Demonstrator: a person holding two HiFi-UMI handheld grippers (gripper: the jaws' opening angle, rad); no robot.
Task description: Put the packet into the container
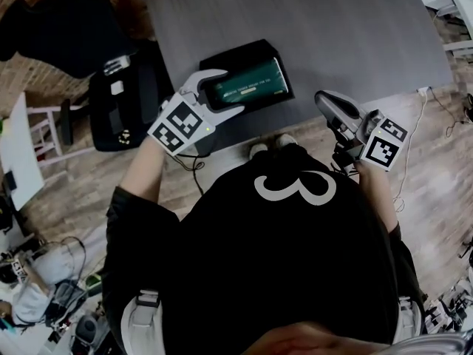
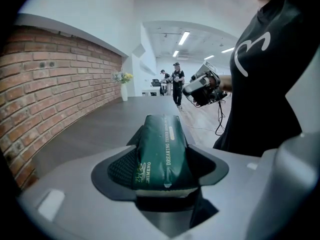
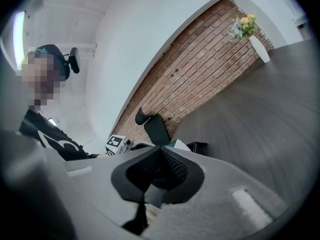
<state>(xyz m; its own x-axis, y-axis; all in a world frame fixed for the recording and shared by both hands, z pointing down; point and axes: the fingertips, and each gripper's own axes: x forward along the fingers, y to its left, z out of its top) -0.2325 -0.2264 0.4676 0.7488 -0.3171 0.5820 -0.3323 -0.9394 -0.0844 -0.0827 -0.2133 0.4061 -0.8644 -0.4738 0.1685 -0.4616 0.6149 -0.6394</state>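
Observation:
My left gripper (image 1: 230, 91) is shut on a dark green packet (image 1: 247, 87) with pale print, its white jaws on either side of it. The packet hangs over a black container (image 1: 244, 50) at the near edge of the grey table (image 1: 332, 35). In the left gripper view the packet (image 2: 162, 154) sticks out lengthwise from between the black pads of the gripper (image 2: 162, 186). My right gripper (image 1: 323, 97) is off to the right at the table's front edge, shut and holding nothing. Seen in its own view, the right gripper (image 3: 157, 171) has its pads together.
A black office chair (image 1: 66, 21) and a dark bag (image 1: 118, 102) stand left of the table. A white vase with flowers (image 3: 250, 29) sits at the table's far end by the brick wall. People (image 2: 175, 81) stand far off in the room. Cables lie on the wooden floor (image 1: 436, 161).

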